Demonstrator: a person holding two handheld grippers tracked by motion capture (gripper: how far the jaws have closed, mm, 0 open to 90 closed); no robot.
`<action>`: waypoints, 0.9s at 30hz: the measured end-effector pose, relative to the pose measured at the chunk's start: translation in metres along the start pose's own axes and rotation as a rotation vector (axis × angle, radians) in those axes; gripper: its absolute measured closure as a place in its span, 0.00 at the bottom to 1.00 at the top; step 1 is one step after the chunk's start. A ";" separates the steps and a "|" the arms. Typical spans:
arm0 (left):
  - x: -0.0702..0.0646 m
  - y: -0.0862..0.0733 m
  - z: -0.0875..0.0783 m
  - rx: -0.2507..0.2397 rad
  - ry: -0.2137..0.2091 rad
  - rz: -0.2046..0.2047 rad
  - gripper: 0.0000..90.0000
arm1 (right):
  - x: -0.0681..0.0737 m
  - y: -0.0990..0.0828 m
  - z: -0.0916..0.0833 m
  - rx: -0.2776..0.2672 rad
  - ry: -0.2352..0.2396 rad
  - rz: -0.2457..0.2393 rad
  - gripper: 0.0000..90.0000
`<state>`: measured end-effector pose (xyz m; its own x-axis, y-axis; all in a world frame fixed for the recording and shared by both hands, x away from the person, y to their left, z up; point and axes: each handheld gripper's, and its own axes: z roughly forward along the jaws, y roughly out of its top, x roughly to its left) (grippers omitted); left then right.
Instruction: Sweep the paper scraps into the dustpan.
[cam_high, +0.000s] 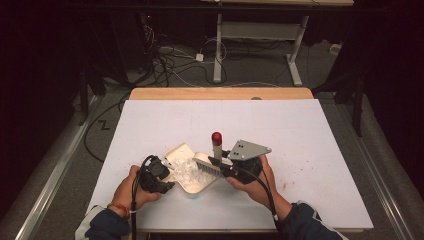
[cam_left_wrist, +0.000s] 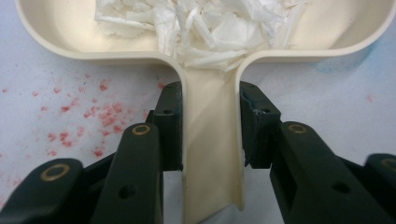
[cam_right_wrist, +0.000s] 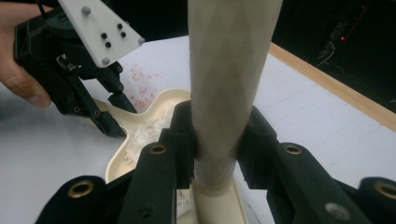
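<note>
From the high view we see a white table (cam_high: 300, 130) with a cream dustpan (cam_high: 186, 150) lying near its front edge, a heap of white paper scraps (cam_high: 184, 170) in its tray. The left gripper (cam_high: 161, 176), in the person's left hand (cam_high: 131, 189), sits at the pan's near-left side. The right gripper (cam_high: 216, 165), in the right hand (cam_high: 260, 182) and topped by a grey three-cornered plate, comes in from the right and holds a brush (cam_high: 216, 150) — its pale handle stands up with a red cap at the top, and its bristles reach over the scraps.

In the left gripper view we look along the jaws at the dustpan's handle (cam_left_wrist: 211, 154). The jaws are closed against both sides of that handle, narrowed to its width. Beyond them the tray (cam_left_wrist: 60, 42) spreads out, with the scraps (cam_left_wrist: 201, 28) piled in it up to the neck of the handle. Reddish specks (cam_left_wrist: 98, 116) dot the table to the left of the handle.

In the right gripper view the jaws are pressed on either side of the brush's pale cylindrical handle (cam_right_wrist: 229, 84), which rises out of the top of the picture. Behind it we make out the dustpan (cam_right_wrist: 161, 105) with scraps inside — and the left gripper (cam_right_wrist: 109, 112) on its far end, with fingers (cam_right_wrist: 18, 79) of the hand behind it.
</note>
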<state>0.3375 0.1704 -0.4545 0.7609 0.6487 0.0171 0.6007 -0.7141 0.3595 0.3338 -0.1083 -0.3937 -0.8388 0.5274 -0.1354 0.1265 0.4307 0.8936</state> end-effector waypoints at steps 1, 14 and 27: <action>0.000 0.000 0.000 0.000 0.000 -0.001 0.70 | -0.003 0.000 -0.003 -0.013 0.001 0.008 0.79; 0.000 0.000 -0.001 -0.004 -0.002 -0.004 0.70 | -0.040 0.000 -0.026 -0.059 -0.146 0.057 0.79; 0.000 0.001 0.001 -0.006 -0.006 -0.018 0.70 | -0.036 -0.020 0.010 0.027 -0.193 0.031 0.79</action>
<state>0.3383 0.1694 -0.4553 0.7517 0.6594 0.0048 0.6125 -0.7009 0.3656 0.3667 -0.1285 -0.4105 -0.7176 0.6700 -0.1903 0.1669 0.4307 0.8869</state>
